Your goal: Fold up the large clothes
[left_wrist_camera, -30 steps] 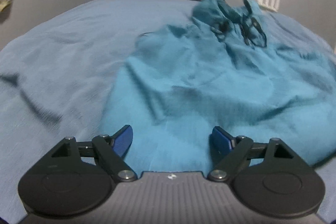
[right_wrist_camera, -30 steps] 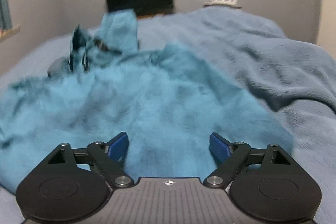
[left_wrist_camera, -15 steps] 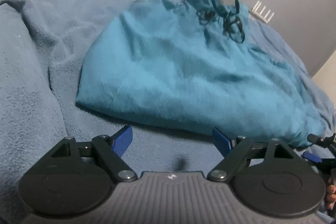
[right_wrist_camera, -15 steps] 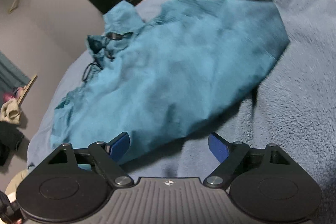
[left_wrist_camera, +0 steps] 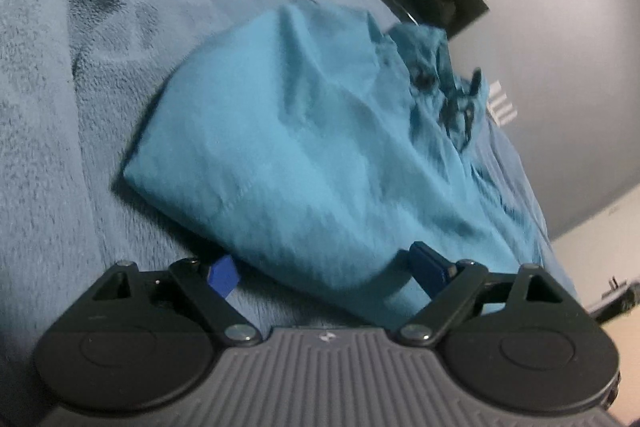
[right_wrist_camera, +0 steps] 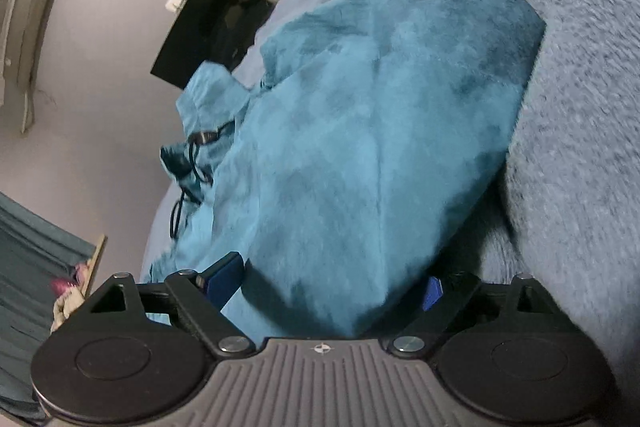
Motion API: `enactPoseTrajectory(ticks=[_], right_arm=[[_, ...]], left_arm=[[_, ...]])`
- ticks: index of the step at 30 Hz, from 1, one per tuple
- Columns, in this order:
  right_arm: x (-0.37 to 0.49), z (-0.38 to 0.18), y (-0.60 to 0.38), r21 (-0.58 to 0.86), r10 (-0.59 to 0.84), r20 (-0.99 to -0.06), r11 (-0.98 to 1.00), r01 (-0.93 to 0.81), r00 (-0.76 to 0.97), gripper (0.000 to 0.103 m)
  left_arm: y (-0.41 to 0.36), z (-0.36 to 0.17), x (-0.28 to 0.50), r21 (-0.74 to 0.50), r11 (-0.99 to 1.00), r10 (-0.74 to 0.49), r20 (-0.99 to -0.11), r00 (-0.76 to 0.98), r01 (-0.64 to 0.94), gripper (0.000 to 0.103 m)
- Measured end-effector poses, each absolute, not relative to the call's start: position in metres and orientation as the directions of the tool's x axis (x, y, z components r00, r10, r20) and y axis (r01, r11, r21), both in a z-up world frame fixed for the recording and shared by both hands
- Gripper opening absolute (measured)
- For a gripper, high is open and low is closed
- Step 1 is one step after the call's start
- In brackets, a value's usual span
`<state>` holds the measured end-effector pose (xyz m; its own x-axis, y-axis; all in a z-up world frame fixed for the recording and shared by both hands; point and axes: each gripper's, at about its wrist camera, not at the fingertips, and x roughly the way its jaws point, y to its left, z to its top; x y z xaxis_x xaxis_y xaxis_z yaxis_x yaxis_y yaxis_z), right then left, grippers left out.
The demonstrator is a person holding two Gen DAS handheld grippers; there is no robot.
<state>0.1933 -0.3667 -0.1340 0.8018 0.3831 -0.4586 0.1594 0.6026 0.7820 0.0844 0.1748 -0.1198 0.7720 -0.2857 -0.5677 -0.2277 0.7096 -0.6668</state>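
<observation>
A blue-grey fleece blanket covers the bed, and the teal drawstring garment lies folded on it. Since a second ago both views have tilted and dropped close to its near edge. The left gripper and right gripper have just been opening; each straddles the hem, pads wide apart, not pressing.

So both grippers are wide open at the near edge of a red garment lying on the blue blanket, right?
Not red: the garment is teal, as both wrist views show. The rest holds: left gripper and right gripper stand wide open at its near edge, on the blue blanket.
</observation>
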Motion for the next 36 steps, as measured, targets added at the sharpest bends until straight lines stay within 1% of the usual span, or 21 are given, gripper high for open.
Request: enactPoseTrajectory(ticks=[2, 5, 6, 7, 8, 9, 10, 11, 12, 13, 16, 18, 20, 23, 26, 29, 30, 31, 32, 34, 36], right_arm=[[0.198, -0.136, -0.369, 0.788, 0.37, -0.444, 0.594, 0.16, 0.816, 0.087], [0.206, -0.138, -0.373, 0.784, 0.344, -0.43, 0.601, 0.155, 0.835, 0.08], [0.21, -0.138, -0.371, 0.78, 0.335, -0.425, 0.607, 0.152, 0.841, 0.077], [0.212, -0.138, -0.371, 0.777, 0.329, -0.419, 0.612, 0.147, 0.846, 0.073], [0.214, -0.137, -0.37, 0.773, 0.325, -0.411, 0.619, 0.137, 0.852, 0.069], [0.215, -0.136, -0.369, 0.765, 0.321, -0.403, 0.631, 0.124, 0.857, 0.06], [0.215, -0.132, -0.366, 0.749, 0.312, -0.4, 0.654, 0.111, 0.862, 0.047], [0.214, -0.129, -0.364, 0.731, 0.302, -0.397, 0.675, 0.1, 0.867, 0.039], [0.213, -0.124, -0.362, 0.722, 0.301, -0.383, 0.687, 0.08, 0.873, 0.026], [0.21, -0.121, -0.362, 0.718, 0.302, -0.373, 0.693, 0.066, 0.877, 0.021], [0.199, -0.107, -0.361, 0.706, 0.303, -0.355, 0.708, 0.041, 0.884, 0.017], [0.188, -0.098, -0.361, 0.705, 0.314, -0.356, 0.708, 0.033, 0.88, 0.016], [0.177, -0.089, -0.359, 0.688, 0.327, -0.383, 0.725, 0.031, 0.864, 0.016], [0.158, -0.075, -0.361, 0.667, 0.349, -0.439, 0.744, 0.039, 0.828, 0.016], [0.134, -0.06, -0.362, 0.638, 0.363, -0.467, 0.77, 0.023, 0.806, 0.016], [0.113, -0.054, -0.368, 0.631, 0.385, -0.493, 0.776, 0.017, 0.78, 0.016], [0.11, -0.053, -0.37, 0.628, 0.387, -0.505, 0.778, 0.021, 0.771, 0.02], [0.109, -0.051, -0.371, 0.619, 0.382, -0.522, 0.785, 0.03, 0.763, 0.029], [0.108, -0.048, -0.371, 0.604, 0.366, -0.534, 0.796, 0.041, 0.762, 0.031], [0.104, -0.04, -0.376, 0.59, 0.345, -0.535, 0.806, 0.049, 0.772, 0.048], [0.096, -0.032, -0.382, 0.593, 0.337, -0.517, 0.804, 0.045, 0.787, 0.053]], left_arm=[[0.177, -0.121, 0.089, -0.668, 0.708, -0.271, -0.557, 0.785, -0.23, 0.087], [0.181, -0.124, 0.094, -0.67, 0.703, -0.246, -0.544, 0.802, -0.239, 0.085], [0.183, -0.125, 0.095, -0.666, 0.705, -0.233, -0.544, 0.806, -0.245, 0.076], [0.184, -0.125, 0.095, -0.658, 0.708, -0.216, -0.546, 0.809, -0.255, 0.059], [0.185, -0.126, 0.097, -0.655, 0.708, -0.205, -0.547, 0.812, -0.262, 0.051], [0.187, -0.124, 0.097, -0.654, 0.709, -0.199, -0.547, 0.813, -0.266, 0.038], [0.187, -0.121, 0.096, -0.646, 0.717, -0.189, -0.543, 0.818, -0.263, 0.024], [0.185, -0.116, 0.095, -0.63, 0.734, -0.177, -0.54, 0.823, -0.256, 0.02], [0.183, -0.11, 0.092, -0.612, 0.752, -0.167, -0.537, 0.827, -0.245, 0.012], [0.181, -0.104, 0.089, -0.595, 0.768, -0.156, -0.532, 0.832, -0.236, 0.009], [0.182, -0.082, 0.072, -0.57, 0.796, -0.144, -0.507, 0.85, -0.206, 0.007], [0.183, -0.067, 0.064, -0.55, 0.814, -0.143, -0.503, 0.852, -0.188, 0.007], [0.186, -0.055, 0.053, -0.527, 0.831, -0.145, -0.515, 0.845, -0.179, 0.007], [0.191, -0.042, 0.031, -0.514, 0.839, -0.164, -0.552, 0.818, -0.179, 0.007], [0.187, -0.028, 0.002, -0.459, 0.875, -0.165, -0.585, 0.794, -0.156, 0.007], [0.19, -0.025, -0.015, -0.455, 0.877, -0.179, -0.607, 0.774, -0.153, 0.007], [0.192, -0.025, -0.018, -0.457, 0.875, -0.186, -0.619, 0.764, -0.158, 0.009], [0.193, -0.027, -0.019, -0.455, 0.875, -0.186, -0.631, 0.753, -0.165, 0.012], [0.195, -0.026, -0.021, -0.446, 0.877, -0.176, -0.646, 0.743, -0.18, 0.014], [0.197, -0.022, -0.022, -0.419, 0.885, -0.15, -0.672, 0.725, -0.205, 0.018], [0.2, -0.012, -0.024, -0.407, 0.888, -0.136, -0.677, 0.723, -0.214, 0.022]])
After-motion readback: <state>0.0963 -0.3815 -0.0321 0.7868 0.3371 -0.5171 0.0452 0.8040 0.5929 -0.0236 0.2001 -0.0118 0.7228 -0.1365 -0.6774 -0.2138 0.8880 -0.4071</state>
